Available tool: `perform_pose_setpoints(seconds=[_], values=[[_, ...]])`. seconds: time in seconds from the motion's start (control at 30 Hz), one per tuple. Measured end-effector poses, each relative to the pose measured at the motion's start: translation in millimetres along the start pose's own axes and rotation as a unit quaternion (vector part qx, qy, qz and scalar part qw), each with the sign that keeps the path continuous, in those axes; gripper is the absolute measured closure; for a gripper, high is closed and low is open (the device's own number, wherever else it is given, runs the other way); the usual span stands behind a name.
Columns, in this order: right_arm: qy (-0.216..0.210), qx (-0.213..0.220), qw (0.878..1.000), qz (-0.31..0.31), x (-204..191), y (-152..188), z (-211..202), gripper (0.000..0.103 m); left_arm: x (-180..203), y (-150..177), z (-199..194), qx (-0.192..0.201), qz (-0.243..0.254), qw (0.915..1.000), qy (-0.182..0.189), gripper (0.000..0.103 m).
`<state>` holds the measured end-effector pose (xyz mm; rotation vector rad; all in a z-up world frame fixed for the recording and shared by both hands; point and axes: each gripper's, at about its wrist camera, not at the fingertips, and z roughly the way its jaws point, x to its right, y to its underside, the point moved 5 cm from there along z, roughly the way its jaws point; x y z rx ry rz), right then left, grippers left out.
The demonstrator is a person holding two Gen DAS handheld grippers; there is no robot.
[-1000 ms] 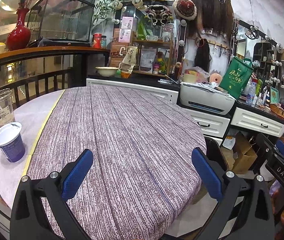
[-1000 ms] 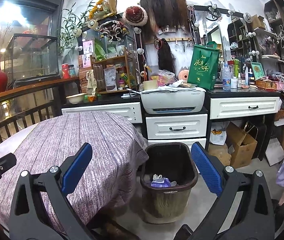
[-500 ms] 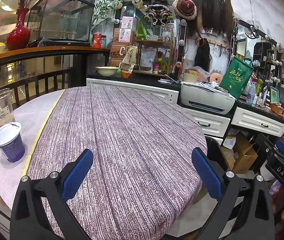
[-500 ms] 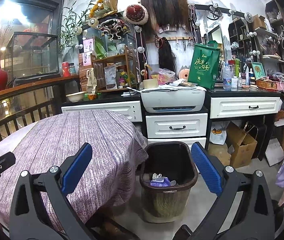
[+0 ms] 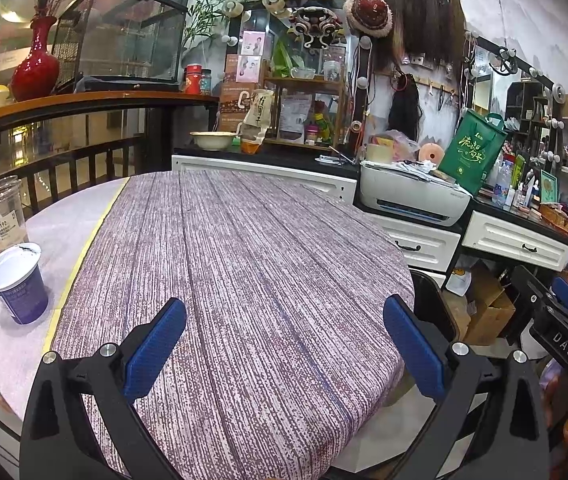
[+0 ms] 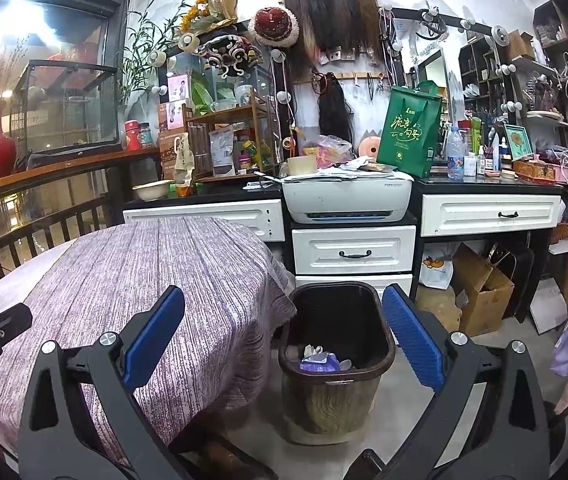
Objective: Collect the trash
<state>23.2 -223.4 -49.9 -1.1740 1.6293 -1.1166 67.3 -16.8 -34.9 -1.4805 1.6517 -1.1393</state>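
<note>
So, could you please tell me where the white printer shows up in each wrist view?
Left wrist view: the white printer sits right of centre, beyond the table's far edge.
Right wrist view: the printer is near centre, above the brown bin.
Shared landmark: the green bag stands just right of the printer in both.

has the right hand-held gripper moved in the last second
Barely. In the right wrist view the trash bin and printer sit almost where they did a second ago, so the right hand-held gripper is roughly steady, open above the bin.
</note>
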Motion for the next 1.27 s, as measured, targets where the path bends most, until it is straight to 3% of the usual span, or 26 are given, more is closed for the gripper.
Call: perform_pose_setpoints(seconds=[1.27], values=[[-0.002,-0.01,1.0,-0.007,0,5,7,0.006,3,10,7,-0.016,-0.001,0.9998,0.009,0.005]])
